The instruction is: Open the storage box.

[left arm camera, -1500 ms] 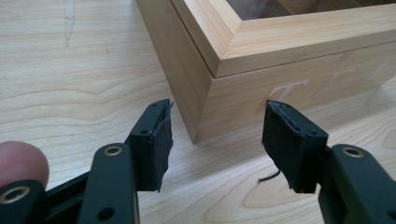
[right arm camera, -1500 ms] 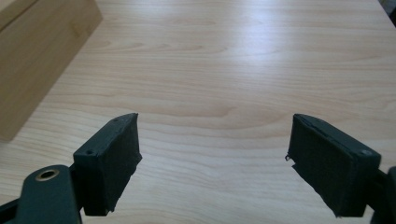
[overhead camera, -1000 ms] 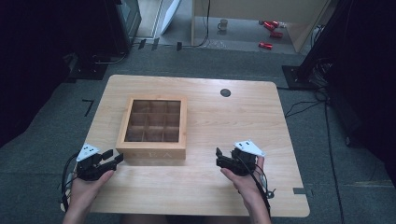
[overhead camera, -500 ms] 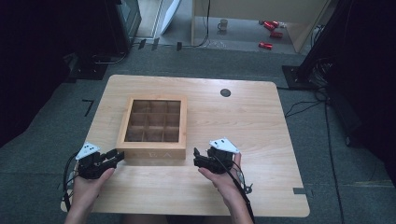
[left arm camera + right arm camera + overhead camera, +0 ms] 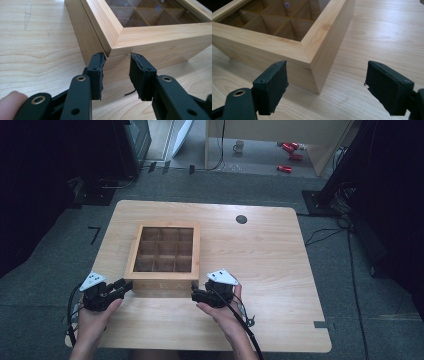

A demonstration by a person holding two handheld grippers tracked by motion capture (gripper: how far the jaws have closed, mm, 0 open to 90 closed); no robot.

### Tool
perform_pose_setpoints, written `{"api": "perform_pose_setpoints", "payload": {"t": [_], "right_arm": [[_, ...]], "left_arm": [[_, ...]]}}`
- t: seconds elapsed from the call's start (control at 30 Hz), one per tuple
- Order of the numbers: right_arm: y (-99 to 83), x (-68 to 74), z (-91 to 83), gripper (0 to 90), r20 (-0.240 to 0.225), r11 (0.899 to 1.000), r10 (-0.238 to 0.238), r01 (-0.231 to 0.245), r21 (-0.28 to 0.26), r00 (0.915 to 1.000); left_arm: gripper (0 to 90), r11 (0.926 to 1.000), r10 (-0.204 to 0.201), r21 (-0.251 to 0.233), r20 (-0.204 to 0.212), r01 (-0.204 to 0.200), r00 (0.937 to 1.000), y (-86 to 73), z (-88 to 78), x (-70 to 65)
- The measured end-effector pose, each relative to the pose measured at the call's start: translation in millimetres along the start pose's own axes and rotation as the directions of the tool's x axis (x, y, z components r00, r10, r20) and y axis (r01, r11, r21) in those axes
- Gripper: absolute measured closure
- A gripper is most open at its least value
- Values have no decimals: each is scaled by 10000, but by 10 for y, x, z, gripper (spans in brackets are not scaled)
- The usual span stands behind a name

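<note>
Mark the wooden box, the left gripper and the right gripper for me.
wooden box [image 5: 163, 281], high view, on its near front wall.
left gripper [image 5: 116, 71], left gripper view, midway between its jaws at the box corner.
right gripper [image 5: 325, 87], right gripper view, midway between its jaws.

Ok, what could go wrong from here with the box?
The left tongs have just been closing on the box corner, with only their tips on its two faces: they could slip off. Those tips sit right at the lid seam, so a lift might pry the lid instead of raising the box. The right tongs are open around the other near corner, not touching; pulling with the left alone might swivel the box on the table.
</note>
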State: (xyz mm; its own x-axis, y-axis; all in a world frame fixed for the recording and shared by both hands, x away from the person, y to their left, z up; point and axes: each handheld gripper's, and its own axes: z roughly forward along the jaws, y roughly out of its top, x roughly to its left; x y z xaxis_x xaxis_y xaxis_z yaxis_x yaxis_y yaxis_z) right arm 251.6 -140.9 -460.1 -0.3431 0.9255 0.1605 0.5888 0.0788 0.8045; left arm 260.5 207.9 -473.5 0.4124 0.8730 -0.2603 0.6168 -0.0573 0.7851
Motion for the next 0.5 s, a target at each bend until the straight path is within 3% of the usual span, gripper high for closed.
{"api": "perform_pose_setpoints", "payload": {"t": [0.2, 0.5], "right_arm": [[-42, 101, 63, 178, -247, 9999, -55, 59, 156, 9997], [-105, 222, 160, 178, -390, 9988, -307, 322, 378, 9988]], "left_arm": [[653, 9998, -173, -70, 281, 175, 9995, -2, -7, 38], [658, 10000, -61, 33, 134, 60, 9999, -19, 24, 36]]}}
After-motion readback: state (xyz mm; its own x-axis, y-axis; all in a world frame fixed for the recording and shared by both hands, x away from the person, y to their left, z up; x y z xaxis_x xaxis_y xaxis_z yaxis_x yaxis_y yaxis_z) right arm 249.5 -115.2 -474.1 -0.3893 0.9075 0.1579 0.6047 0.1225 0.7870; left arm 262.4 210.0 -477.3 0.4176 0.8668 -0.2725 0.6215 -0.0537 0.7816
